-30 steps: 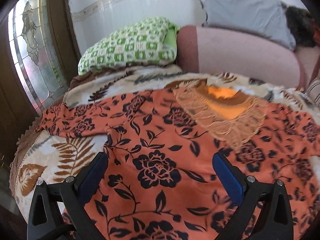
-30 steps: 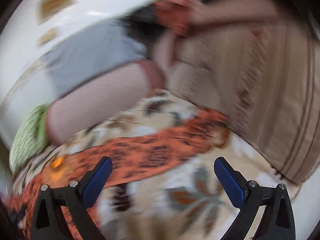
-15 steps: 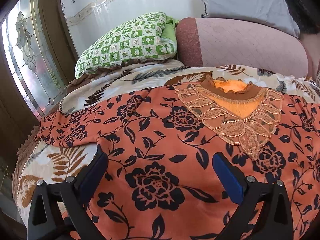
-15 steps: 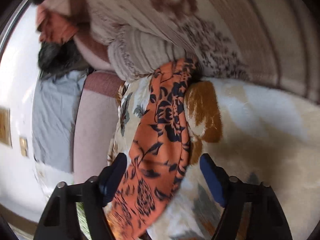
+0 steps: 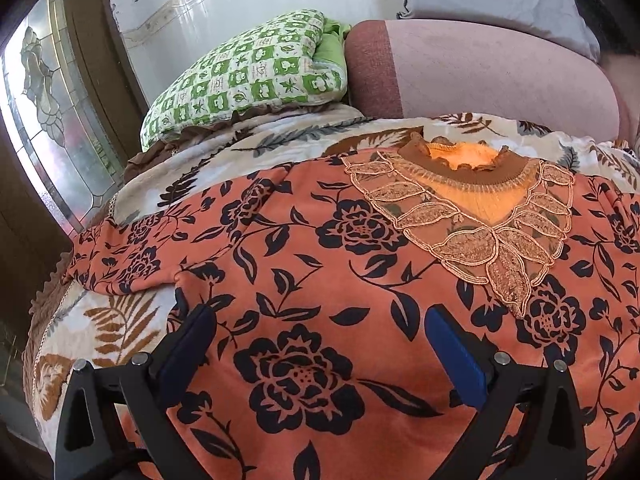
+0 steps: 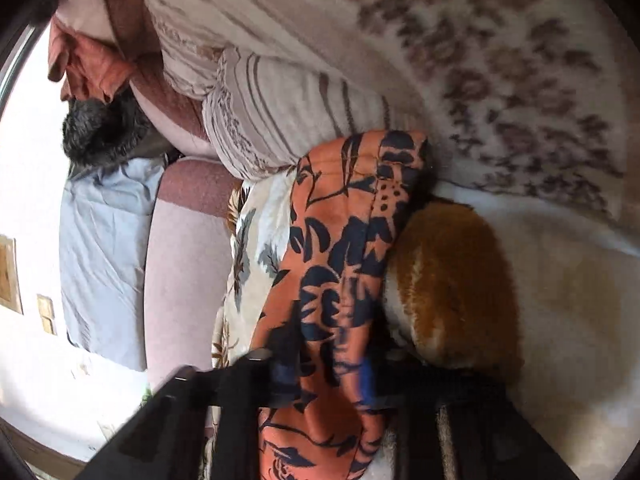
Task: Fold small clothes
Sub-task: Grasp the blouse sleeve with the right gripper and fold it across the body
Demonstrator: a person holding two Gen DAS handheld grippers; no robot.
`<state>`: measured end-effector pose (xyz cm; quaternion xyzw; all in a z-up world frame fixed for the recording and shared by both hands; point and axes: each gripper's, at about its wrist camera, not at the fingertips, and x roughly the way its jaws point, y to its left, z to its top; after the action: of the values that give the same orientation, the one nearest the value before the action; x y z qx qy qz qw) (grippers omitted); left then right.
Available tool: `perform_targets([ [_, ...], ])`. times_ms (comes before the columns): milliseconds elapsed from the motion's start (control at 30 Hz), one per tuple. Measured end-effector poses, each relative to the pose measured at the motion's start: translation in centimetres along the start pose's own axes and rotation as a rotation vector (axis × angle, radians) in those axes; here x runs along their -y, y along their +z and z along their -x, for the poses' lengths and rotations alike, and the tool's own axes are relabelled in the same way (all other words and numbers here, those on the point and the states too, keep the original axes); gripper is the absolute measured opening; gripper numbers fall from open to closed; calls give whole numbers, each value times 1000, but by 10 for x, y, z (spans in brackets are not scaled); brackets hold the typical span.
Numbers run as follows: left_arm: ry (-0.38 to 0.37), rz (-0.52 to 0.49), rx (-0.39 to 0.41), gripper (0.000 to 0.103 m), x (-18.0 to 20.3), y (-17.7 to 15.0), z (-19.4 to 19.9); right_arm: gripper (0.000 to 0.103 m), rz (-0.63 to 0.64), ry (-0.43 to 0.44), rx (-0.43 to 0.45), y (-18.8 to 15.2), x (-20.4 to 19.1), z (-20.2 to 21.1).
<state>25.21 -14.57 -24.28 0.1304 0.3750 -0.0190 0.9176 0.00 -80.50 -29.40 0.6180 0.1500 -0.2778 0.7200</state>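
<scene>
Left wrist view: the orange floral blouse (image 5: 320, 264) lies spread face-up on the leaf-print blanket (image 5: 120, 320), neckline (image 5: 464, 160) toward the pillows, one sleeve (image 5: 132, 248) stretched flat toward the window side. Your left gripper (image 5: 320, 344) hovers over the lower body of the garment with its jaws wide apart and nothing between them; whether the fingertips touch the cloth cannot be told.

Right wrist view: the blouse's other sleeve (image 6: 352, 240) runs as a long band straight away from your right gripper (image 6: 324, 372), ending at its cuff (image 6: 384, 144) against the striped bedding (image 6: 280, 108). The jaws have come together across this band near the shoulder end, and the blue pads (image 6: 366, 380) press on the fabric from both sides; the frame is blurred here, so how much cloth is pinched is unclear.

The relation that matters: the sleeve's long axis lies along your right gripper's pointing line and reaches outward from the garment's body, and the body lies toward your left. The fold probably calls for carrying this sleeve across that axis, inward over the chest panel. Your right hand is on that sleeve; your left is the nearer one to the body and to the window-side sleeve, and is free to pin the cloth.
</scene>
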Motion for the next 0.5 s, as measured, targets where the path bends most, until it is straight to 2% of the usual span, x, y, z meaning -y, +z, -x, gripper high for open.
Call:
perform_targets([
  [133,-6,12,1,103,-3,2,2,11,27,72,69,-5,-13,14],
  [233,-10,28,1,103,-6,3,4,10,35,162,75,-11,-32,27],
  [367,-12,63,7,103,-16,7,10,10,102,287,16,-34,-84,41],
  [500,8,121,24,103,-39,14,19,10,202,374,-97,-85,-150,42],
])
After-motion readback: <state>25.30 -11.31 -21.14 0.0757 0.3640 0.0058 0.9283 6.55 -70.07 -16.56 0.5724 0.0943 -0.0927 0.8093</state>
